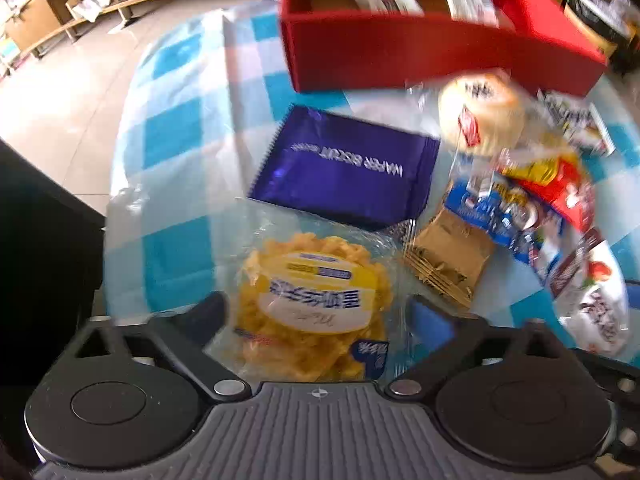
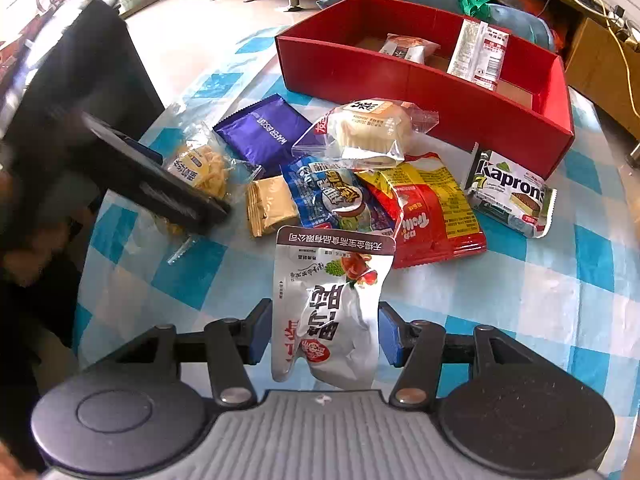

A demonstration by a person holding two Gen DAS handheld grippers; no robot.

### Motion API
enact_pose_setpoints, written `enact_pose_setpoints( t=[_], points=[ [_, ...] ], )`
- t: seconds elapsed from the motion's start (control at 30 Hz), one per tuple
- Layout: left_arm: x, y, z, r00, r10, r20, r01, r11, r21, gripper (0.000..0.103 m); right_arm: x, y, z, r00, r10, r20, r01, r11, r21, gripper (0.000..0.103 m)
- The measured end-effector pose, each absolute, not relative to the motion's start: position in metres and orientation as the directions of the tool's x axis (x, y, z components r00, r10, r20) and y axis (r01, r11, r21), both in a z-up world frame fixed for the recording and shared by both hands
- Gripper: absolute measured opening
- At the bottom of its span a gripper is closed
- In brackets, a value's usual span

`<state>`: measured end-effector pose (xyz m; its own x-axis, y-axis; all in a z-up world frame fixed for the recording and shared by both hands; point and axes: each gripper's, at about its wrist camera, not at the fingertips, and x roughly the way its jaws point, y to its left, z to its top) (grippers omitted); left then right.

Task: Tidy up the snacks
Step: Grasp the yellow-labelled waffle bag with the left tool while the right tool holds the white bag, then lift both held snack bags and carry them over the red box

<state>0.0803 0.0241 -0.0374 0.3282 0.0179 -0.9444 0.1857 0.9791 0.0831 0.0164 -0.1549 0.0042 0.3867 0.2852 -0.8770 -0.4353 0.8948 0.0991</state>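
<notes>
My left gripper (image 1: 320, 316) is open, pointing steeply down, with a clear-wrapped yellow crisp snack (image 1: 312, 300) lying between its fingers on the checked cloth; the pads do not press it. The right wrist view shows that gripper (image 2: 184, 184) over the same snack (image 2: 200, 168). My right gripper (image 2: 324, 334) is shut on a white-silver pouch (image 2: 332, 312), held by its sides above the table. The red box (image 2: 360, 76) stands at the far side and holds two packets (image 2: 480, 52). It fills the top of the left wrist view (image 1: 400, 48).
Loose snacks lie between grippers and box: purple wafer pack (image 2: 264, 132), wrapped bun (image 2: 368, 128), gold pack (image 2: 272, 204), blue pack (image 2: 332, 196), red-yellow pack (image 2: 432, 212), Kaprons pack (image 2: 508, 196). A black object (image 2: 80, 80) stands off the table's left edge.
</notes>
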Motion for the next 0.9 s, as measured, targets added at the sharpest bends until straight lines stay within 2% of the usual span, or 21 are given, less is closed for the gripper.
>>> enact_pose_setpoints(
  t=[0.07, 0.1, 0.2, 0.4, 0.53, 0.57, 0.63, 0.7, 0.77, 0.8, 0.9],
  points=[
    [0.080, 0.021, -0.041, 0.340, 0.046, -0.939, 0.182, 0.977, 0.113, 0.100, 0.017, -0.155, 0.004, 0.391, 0.281, -0.876, -0.434, 0.896, 0.093, 0.048],
    [0.078, 0.020, -0.036, 0.347, 0.041, -0.937, 0.184, 0.977, 0.110, 0.090, 0.017, -0.155, 0.005, 0.395, 0.279, -0.875, -0.433, 0.897, 0.090, 0.048],
    [0.071, 0.020, -0.023, 0.374, 0.041, -0.926, 0.200, 0.972, 0.124, 0.075, 0.017, -0.158, 0.006, 0.404, 0.277, -0.872, -0.423, 0.902, 0.090, 0.048],
    [0.060, 0.029, -0.003, 0.398, -0.011, -0.917, 0.182, 0.981, 0.067, 0.061, 0.016, -0.163, 0.011, 0.426, 0.279, -0.861, -0.403, 0.910, 0.096, 0.048],
    [0.058, 0.038, 0.009, 0.408, -0.048, -0.912, 0.145, 0.989, 0.013, 0.055, 0.017, -0.163, 0.014, 0.440, 0.279, -0.854, -0.395, 0.914, 0.095, 0.048],
    [0.059, 0.039, 0.010, 0.411, -0.054, -0.910, 0.140, 0.990, 0.004, 0.054, 0.018, -0.162, 0.014, 0.441, 0.279, -0.853, -0.395, 0.914, 0.095, 0.048],
    [0.064, 0.039, 0.006, 0.404, -0.072, -0.912, 0.151, 0.988, -0.011, 0.062, 0.018, -0.162, 0.014, 0.439, 0.283, -0.853, -0.394, 0.913, 0.100, 0.048],
    [0.072, 0.041, -0.005, 0.355, -0.093, -0.930, 0.149, 0.988, -0.041, 0.079, 0.018, -0.161, 0.013, 0.436, 0.284, -0.854, -0.397, 0.912, 0.101, 0.048],
    [0.078, 0.043, -0.015, 0.335, -0.060, -0.940, 0.135, 0.991, -0.016, 0.084, 0.018, -0.162, 0.012, 0.433, 0.286, -0.855, -0.397, 0.912, 0.104, 0.048],
    [0.081, 0.043, -0.018, 0.332, -0.039, -0.943, 0.142, 0.990, 0.008, 0.090, 0.018, -0.163, 0.012, 0.432, 0.289, -0.855, -0.395, 0.912, 0.108, 0.048],
    [0.087, 0.047, -0.027, 0.302, -0.040, -0.953, 0.163, 0.987, 0.010, 0.096, 0.018, -0.165, 0.012, 0.427, 0.296, -0.854, -0.392, 0.912, 0.120, 0.048]
  ],
)
